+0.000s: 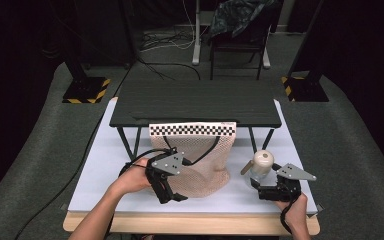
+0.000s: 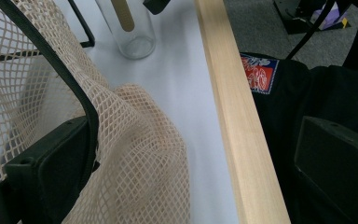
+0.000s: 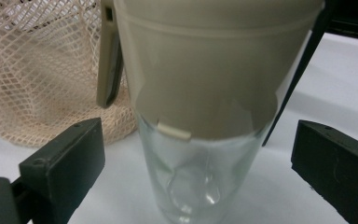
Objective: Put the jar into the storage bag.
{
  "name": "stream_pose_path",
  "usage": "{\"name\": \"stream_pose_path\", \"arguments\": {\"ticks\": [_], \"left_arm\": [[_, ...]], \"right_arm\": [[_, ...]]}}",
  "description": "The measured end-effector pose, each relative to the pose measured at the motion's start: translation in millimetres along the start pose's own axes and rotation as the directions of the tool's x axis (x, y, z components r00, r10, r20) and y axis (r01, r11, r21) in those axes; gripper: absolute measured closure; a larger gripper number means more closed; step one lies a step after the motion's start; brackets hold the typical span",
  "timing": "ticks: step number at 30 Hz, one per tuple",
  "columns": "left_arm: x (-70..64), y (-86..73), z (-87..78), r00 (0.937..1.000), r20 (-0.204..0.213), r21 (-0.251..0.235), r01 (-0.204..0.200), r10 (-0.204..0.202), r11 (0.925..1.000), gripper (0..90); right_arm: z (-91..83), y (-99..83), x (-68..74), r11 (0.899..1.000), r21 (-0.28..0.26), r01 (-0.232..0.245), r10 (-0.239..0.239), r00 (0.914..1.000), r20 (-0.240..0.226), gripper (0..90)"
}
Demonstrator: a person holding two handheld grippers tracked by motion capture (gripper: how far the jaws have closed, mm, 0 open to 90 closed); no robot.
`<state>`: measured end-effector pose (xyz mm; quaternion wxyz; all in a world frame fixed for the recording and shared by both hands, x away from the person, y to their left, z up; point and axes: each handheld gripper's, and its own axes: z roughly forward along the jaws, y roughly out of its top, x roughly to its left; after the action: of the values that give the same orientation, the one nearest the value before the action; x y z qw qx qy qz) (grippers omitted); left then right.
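Note:
A beige mesh bag with a checkered top band hangs from the front of a low black table and slumps onto the white board. My left gripper is at the bag's lower left corner. In the left gripper view it is open, and the mesh with its black strap drapes over the left jaw. A clear glass bottle with a beige lid stands right of the bag. My right gripper is open, with a jaw on either side of the bottle and neither touching it.
The white board lies on a wooden table whose front edge runs close to my left gripper. A person's dark clothing with a red patch is just past that edge. Stands with striped bases and a chair are on the floor behind.

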<state>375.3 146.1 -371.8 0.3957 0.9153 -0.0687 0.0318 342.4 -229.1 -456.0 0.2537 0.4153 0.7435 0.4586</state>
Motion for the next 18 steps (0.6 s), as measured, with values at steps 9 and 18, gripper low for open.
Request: {"name": "stream_pose_path", "arguments": {"ticks": [9, 18], "left_arm": [[-1.5, 0.7, -1.5, 1.0, -0.001, -0.004, -0.004, 0.004, 1.0, 0.0], [-2.7, 1.1, -2.1, 1.0, -0.006, -0.003, -0.007, 0.007, 1.0, 0.0]], "right_arm": [[8.3, 3.5, 0.8, 1.0, 0.011, -0.001, 0.001, 1.0, -0.006, 1.3], [8.8, 1.7, -5.0, 0.999, 0.01, -0.051, 0.051, 0.9987, 0.001, 13.4]]}}
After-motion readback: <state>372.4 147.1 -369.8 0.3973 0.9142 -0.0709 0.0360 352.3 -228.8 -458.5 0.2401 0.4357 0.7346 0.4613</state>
